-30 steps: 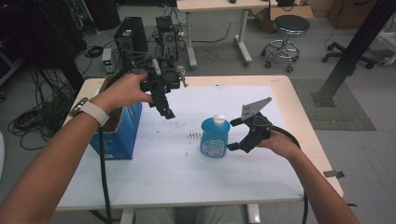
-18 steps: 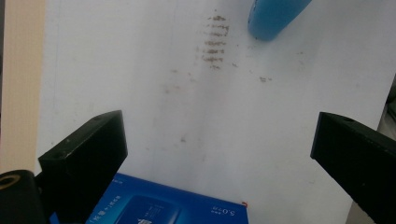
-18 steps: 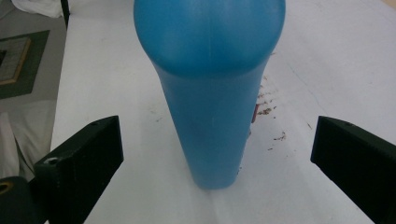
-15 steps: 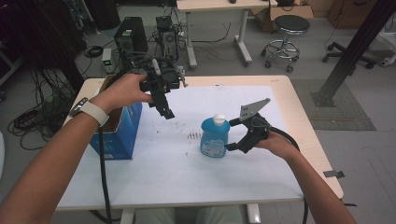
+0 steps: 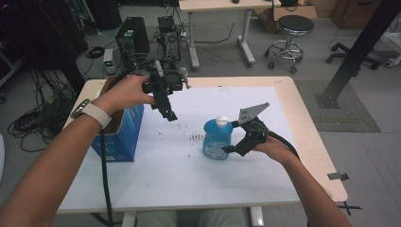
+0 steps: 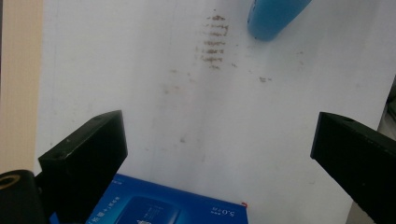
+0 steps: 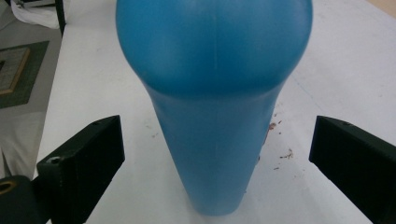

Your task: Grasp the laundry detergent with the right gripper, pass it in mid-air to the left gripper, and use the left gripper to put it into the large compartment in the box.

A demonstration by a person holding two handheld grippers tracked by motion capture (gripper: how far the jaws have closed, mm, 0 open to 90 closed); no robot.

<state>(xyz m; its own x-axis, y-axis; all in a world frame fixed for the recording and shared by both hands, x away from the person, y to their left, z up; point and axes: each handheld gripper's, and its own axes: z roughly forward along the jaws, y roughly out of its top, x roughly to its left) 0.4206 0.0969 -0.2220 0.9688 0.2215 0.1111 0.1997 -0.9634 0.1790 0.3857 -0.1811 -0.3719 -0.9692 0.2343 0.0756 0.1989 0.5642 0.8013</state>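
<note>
R tool (image 5: 230,144) spread wide, blue bottle (image 5: 217,138) upright betw jaws, not gripped; bottle mid-bench (image 5: 293,94) on white sheet (image 5: 189,165). L tool (image 5: 166,109) also spread wide, empty, raised above sheet just beside blue box (image 5: 120,135) at bench left.

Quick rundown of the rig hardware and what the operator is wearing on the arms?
Both units are black. The left claw has chunky black mechanics and a black cable hanging toward the table edge. The right claw carries a grey three-cornered plate on top, with a black cable looping behind the hand. In both gripper views the jaws are blocky matte black. Forearms have no sleeves; a light-banded wristwatch sits on the left wrist.
</note>
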